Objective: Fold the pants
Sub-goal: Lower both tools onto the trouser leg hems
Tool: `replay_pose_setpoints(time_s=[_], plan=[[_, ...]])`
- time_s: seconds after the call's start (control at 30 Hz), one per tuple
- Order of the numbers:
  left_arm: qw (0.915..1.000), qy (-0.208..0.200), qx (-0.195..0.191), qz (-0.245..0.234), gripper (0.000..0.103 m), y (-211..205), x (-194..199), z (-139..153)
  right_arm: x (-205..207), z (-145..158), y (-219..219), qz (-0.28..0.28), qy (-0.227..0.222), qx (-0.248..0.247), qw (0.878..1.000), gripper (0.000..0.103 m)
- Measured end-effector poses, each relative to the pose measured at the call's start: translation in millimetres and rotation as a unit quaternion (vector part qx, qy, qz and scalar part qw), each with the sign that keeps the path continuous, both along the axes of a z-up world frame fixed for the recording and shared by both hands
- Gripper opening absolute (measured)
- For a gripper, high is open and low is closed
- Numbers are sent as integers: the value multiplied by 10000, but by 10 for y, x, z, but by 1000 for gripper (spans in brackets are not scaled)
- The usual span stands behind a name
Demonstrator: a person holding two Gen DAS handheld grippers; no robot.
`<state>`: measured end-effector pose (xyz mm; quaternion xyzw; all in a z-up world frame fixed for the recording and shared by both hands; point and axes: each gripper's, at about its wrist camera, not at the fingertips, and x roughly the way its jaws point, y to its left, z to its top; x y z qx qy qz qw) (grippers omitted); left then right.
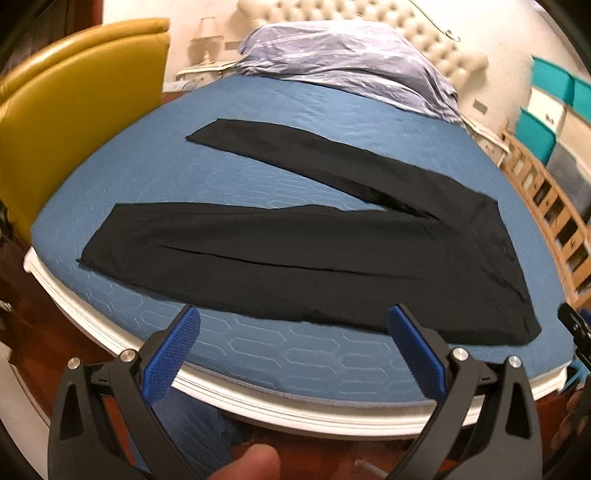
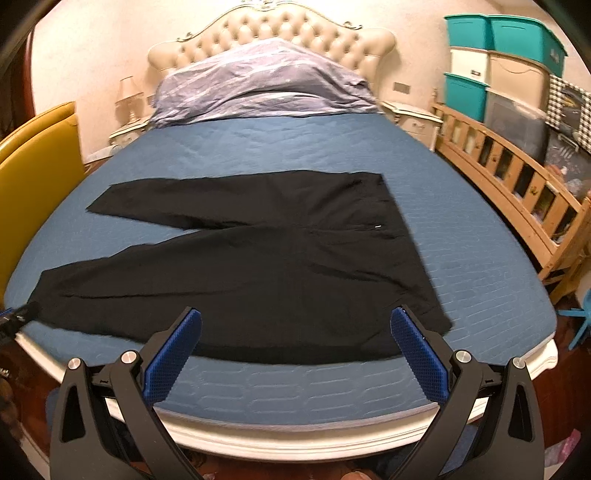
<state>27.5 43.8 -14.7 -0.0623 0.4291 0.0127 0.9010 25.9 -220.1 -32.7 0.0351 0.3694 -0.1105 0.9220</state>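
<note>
**Q:** So where are you in the fold?

**Me:** Right at the start, I'd say. The pants lie flat and unfolded on the bed, waist to my right, both legs running left and splayed apart in a V. Nothing is doubled over yet.

**Q:** And your claws?

**Me:** Both released. My left gripper hangs spread wide over the near edge of the bed, just short of the near leg, with nothing between its blue pads. My right gripper is the same: gaping, empty, its tips over the near hem of the cloth by the waist end.

**Q:** What does the next move ask for?

**Me:** My guess is bringing one leg over the other. That means pinching the near edge at two spots, waist side and cuff side, and carrying it across evenly so the thin black fabric doesn't drag or bunch.

**Q:** What's the surface like?

**Me:** A blue quilted cover, smooth, on a white frame. A crumpled duvet is heaped at the tufted headboard, well clear of the pants.

**Q:** And the room?

**Me:** Yellow chair on the left, a wooden rail and stacked bins on the right.
</note>
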Motion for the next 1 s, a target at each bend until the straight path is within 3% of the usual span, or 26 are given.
replay_pose_setpoints(time_s=[0.2,0.3,0.43,0.6,0.8,0.87,1.0], plan=[[9977,285,-236,562,102,839,163,-237,40,-208,-499,-169,224,479,9985,99],[9943,424,-118,966,102,1247,218,-330,83,-310,-801,-376,353,470,9976,99],[9952,386,-217,874,102,1553,474,-290,246,-396,-1126,-541,409,728,9950,99],[9982,342,-224,436,102,1807,1254,-163,667,-443,-1506,-628,532,768,9936,99],[9990,414,-55,-125,102,2109,2618,-108,1495,-465,-1976,-678,631,946,9912,99],[9987,469,-21,-206,101,2195,2991,-132,1835,-471,-2153,-636,631,1105,9898,99],[9982,580,-84,-127,101,2491,3921,-189,2520,-486,-2346,-383,775,951,9917,99]])
